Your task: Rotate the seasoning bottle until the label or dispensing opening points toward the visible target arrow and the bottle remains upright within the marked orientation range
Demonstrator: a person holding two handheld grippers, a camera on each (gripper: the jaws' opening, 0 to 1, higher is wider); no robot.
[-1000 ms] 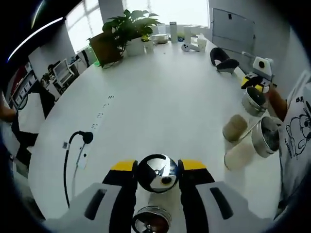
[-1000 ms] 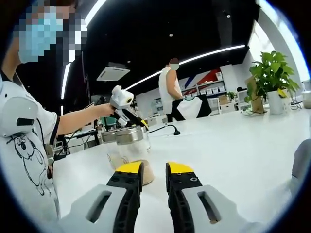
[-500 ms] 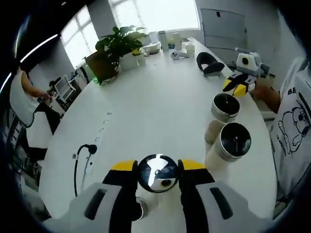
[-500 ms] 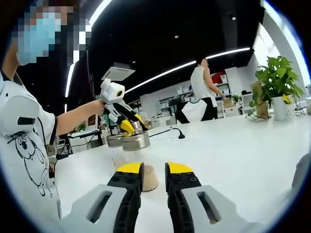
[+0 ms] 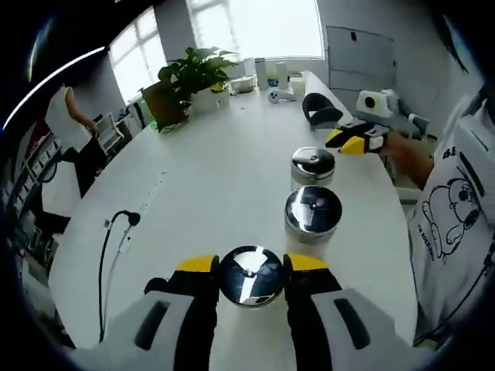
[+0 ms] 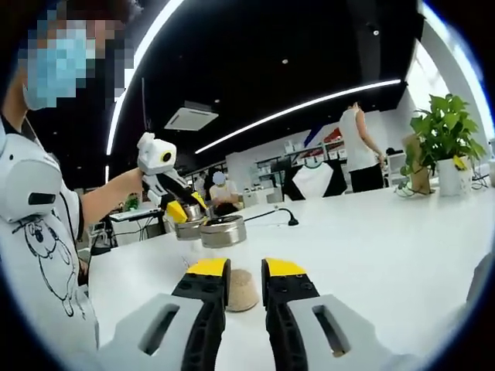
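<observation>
**Left tongs clamp a seasoning bottle by its cap; right tongs hold nothing**

In the left gripper view the left tongs (image 5: 251, 267) are clenched on the shiny round cap of a seasoning bottle (image 5: 250, 276), seen from above, near the tabletop's (image 5: 209, 178) near edge. Beyond it stand two more steel-lidded jars in a row along the tabletop's right side: a nearer jar (image 5: 312, 213) and a farther jar (image 5: 312, 165). The right tongs (image 5: 348, 141) show just past the farther jar, held by a person in a white printed shirt (image 5: 452, 224). A black cable (image 5: 108, 247) lies toward the left edge; a potted plant (image 5: 193, 77) stands at the far end.

In the right gripper view the right tongs (image 6: 244, 270) hold nothing, jaws close together with a narrow gap, and a jar (image 6: 241, 290) stands just beyond them.
</observation>
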